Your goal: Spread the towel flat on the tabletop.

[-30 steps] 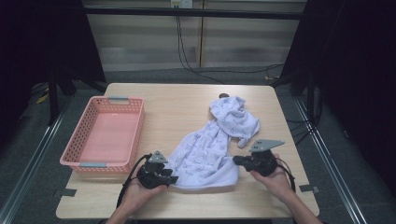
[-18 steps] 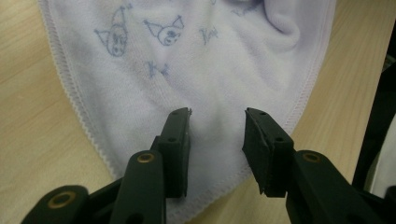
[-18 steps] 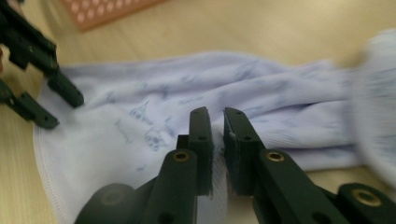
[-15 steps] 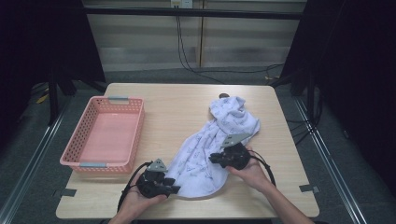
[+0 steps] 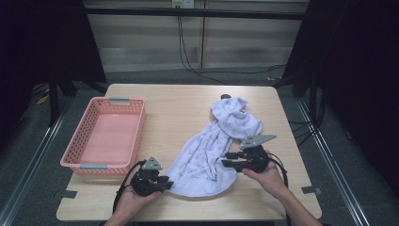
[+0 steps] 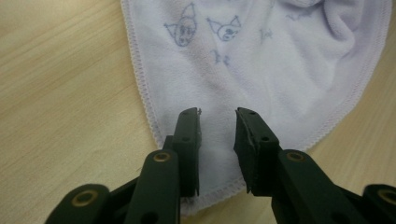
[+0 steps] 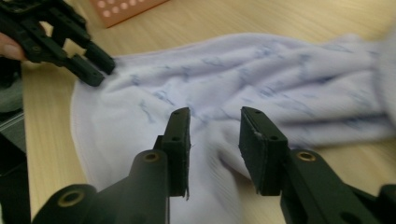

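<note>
- While the towel (image 5: 214, 150) lies crumpled from the worktop's middle toward its near edge, my left tongs (image 6: 217, 140) straddle its near hem, jaws closing, not pinching.
- My right tongs (image 7: 214, 135) hang over its right side, jaws just parted, cloth free.

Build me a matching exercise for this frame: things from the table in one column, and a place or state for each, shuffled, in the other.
Things:
1. towel
2. basket
3. left claw
4. right claw

Places or states:
A. pink, standing at the table's left side
B. at the near left corner of the cloth, jaws apart over its hem
C. pale, printed with small faces, lying rumpled across the table
D. over the cloth from its right side, jaws apart, nothing pinched

Pairs: 1-C, 2-A, 3-B, 4-D
</note>
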Available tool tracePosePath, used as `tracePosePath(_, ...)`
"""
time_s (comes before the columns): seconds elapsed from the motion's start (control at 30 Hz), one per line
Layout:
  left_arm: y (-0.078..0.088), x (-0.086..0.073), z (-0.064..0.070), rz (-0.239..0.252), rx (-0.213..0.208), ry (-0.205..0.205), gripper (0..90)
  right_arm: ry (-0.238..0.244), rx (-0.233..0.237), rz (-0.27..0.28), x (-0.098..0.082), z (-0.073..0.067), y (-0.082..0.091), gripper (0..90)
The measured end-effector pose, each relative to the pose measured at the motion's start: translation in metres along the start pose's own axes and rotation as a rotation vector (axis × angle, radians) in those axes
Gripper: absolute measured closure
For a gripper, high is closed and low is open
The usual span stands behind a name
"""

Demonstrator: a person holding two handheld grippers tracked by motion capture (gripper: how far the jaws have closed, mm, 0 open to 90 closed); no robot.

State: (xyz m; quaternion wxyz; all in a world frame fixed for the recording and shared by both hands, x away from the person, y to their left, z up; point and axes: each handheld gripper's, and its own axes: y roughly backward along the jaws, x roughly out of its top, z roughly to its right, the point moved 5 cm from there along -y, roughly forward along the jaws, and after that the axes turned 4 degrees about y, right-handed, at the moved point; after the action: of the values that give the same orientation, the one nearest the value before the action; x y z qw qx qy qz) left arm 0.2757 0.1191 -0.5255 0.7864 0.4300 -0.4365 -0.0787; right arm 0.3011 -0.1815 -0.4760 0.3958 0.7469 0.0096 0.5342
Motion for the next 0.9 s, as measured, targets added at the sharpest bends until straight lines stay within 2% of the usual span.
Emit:
tracePosePath(0.03, 0.0, 0.0, 0.001, 0.003, -0.009, 0.011, 72.4, -0.011, -0.01, 0.007, -0.005, 0.003, 0.007, 68.2)
tracePosePath(0.07, -0.001, 0.001, 0.0, 0.018, -0.003, 0.013, 72.4, -0.02, -0.039, 0.0, -0.011, 0.007, 0.012, 70.3)
tracePosePath(0.1, 0.001, 0.002, 0.0, 0.026, -0.009, 0.02, 72.1, -0.029, -0.049, -0.013, -0.018, 0.011, 0.016, 72.6)
tracePosePath(0.17, 0.003, 0.006, -0.002, 0.059, 0.002, 0.03, 68.4, -0.052, -0.066, -0.036, -0.032, 0.016, 0.019, 73.2)
tracePosePath(0.2, 0.003, 0.006, -0.002, 0.059, 0.002, 0.03, 65.5, -0.052, -0.066, -0.036, -0.032, 0.016, 0.019, 73.2)
tracePosePath(0.23, 0.003, 0.007, -0.003, 0.064, 0.007, 0.032, 65.5, -0.062, -0.063, -0.054, -0.04, 0.017, 0.018, 73.5)
tracePosePath(0.3, 0.001, 0.006, -0.007, 0.055, 0.021, 0.025, 61.3, -0.07, -0.048, -0.068, -0.048, 0.017, 0.011, 67.3)
tracePosePath(0.37, -0.003, 0.003, -0.007, 0.033, 0.033, 0.02, 56.7, -0.045, -0.02, -0.094, -0.049, 0.011, -0.002, 61.6)
tracePosePath(0.43, -0.004, 0.002, -0.006, 0.033, 0.029, 0.01, 53.8, -0.029, 0.025, -0.085, -0.046, 0.003, -0.011, 55.0)
tracePosePath(0.53, -0.004, 0.002, -0.005, 0.038, 0.022, 0.009, 51.1, 0.016, 0.021, -0.095, -0.041, -0.007, -0.022, 48.2)
tracePosePath(0.6, -0.005, 0.001, -0.004, 0.037, 0.024, 0.003, 49.6, 0.024, 0.021, -0.098, -0.038, -0.01, -0.03, 47.2)
tracePosePath(0.67, -0.005, 0.0, -0.002, 0.035, 0.03, -0.024, 49.5, 0.03, 0.022, -0.112, -0.037, -0.012, -0.039, 47.9)
tracePosePath(0.7, -0.005, 0.0, -0.001, 0.031, 0.048, -0.04, 52.8, 0.028, 0.024, -0.118, -0.037, -0.012, -0.043, 56.0)
tracePosePath(0.73, -0.005, 0.0, -0.001, 0.031, 0.048, -0.04, 61.1, 0.028, 0.024, -0.118, -0.037, -0.012, -0.043, 56.0)
tracePosePath(0.77, -0.005, 0.0, 0.0, 0.032, 0.064, -0.053, 68.1, 0.032, 0.043, -0.127, -0.035, -0.015, -0.046, 70.6)
tracePosePath(0.8, -0.005, -0.001, 0.001, 0.018, 0.073, -0.078, 77.0, 0.031, 0.034, -0.127, -0.034, -0.016, -0.044, 78.3)
tracePosePath(0.83, -0.005, -0.001, 0.002, 0.018, 0.053, -0.076, 83.8, 0.035, 0.026, -0.126, -0.033, -0.015, -0.042, 81.6)
tracePosePath(0.9, -0.006, 0.0, 0.002, 0.017, 0.049, -0.076, 88.0, 0.012, 0.019, -0.104, -0.031, -0.011, -0.033, 83.2)
